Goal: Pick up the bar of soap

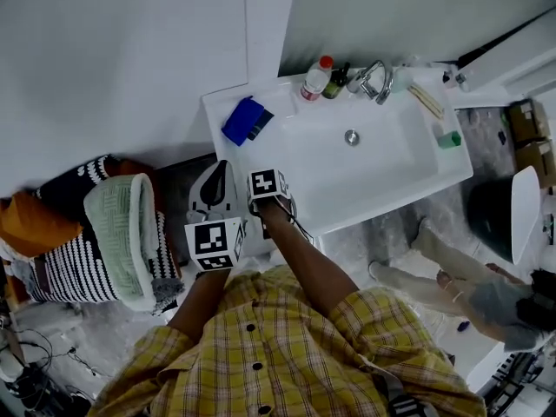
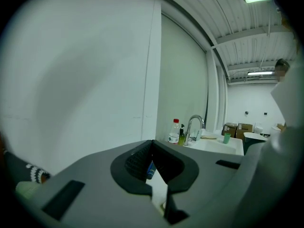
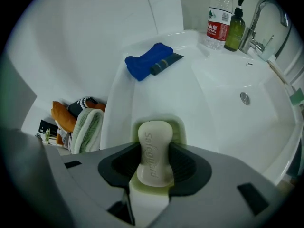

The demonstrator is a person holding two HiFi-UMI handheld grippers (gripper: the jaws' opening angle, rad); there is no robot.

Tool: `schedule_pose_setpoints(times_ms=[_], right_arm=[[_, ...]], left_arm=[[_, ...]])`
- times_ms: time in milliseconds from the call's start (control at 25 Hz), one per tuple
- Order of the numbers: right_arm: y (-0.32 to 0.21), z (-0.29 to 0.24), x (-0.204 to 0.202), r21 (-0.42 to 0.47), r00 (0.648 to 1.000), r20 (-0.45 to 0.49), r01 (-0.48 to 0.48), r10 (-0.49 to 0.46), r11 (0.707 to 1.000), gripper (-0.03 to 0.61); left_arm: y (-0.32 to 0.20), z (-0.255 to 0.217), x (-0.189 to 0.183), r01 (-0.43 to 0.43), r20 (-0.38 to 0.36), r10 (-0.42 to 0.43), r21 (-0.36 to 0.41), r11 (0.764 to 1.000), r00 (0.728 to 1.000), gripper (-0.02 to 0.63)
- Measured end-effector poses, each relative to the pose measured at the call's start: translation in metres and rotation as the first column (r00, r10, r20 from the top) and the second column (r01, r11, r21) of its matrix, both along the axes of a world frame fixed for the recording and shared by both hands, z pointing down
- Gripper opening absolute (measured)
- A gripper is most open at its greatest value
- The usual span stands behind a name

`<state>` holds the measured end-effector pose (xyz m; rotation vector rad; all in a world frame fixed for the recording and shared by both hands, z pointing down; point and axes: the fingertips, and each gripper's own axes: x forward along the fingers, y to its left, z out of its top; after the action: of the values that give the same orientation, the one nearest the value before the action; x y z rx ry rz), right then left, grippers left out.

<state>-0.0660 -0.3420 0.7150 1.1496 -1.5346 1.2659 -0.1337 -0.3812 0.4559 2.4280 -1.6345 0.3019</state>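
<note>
A cream bar of soap (image 3: 154, 151) lies in a pale green soap dish (image 3: 181, 127) on the near rim of the white sink (image 3: 142, 103). My right gripper (image 3: 154, 164) points steeply down over it, open, and the soap sits between the two dark pads (image 3: 122, 163). In the head view the right gripper's marker cube (image 1: 267, 183) stands at the sink's front left corner and hides the soap. My left gripper (image 2: 152, 164) is held beside it, off the sink's left edge, and aims nearly level. Its jaws meet at the tips with nothing in them.
A blue cloth (image 1: 244, 120) lies on the sink's back left corner. A red-capped bottle (image 1: 316, 78), a green pump bottle (image 3: 234, 25) and the faucet (image 1: 374, 80) line the back rim, with a green cup (image 1: 449, 139) at the right. A striped laundry basket (image 1: 122, 237) stands on the floor to the left.
</note>
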Motion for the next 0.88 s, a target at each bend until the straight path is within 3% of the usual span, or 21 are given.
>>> schedule_pose_setpoints(times_ms=[320, 880], right_arm=[[-0.001, 0.001, 0.000, -0.005, 0.999, -0.012, 0.030, -0.030, 1.000, 0.189], [0.005, -0.011, 0.011, 0.027, 0.999, 0.030, -0.015, 0.014, 1.000, 0.190]], left_arm=[[0.000, -0.003, -0.003, 0.006, -0.001, -0.006, 0.011, 1.000, 1.000, 0.011], [0.008, -0.009, -0.003, 0.020, 0.010, -0.020, 0.024, 1.000, 1.000, 0.011]])
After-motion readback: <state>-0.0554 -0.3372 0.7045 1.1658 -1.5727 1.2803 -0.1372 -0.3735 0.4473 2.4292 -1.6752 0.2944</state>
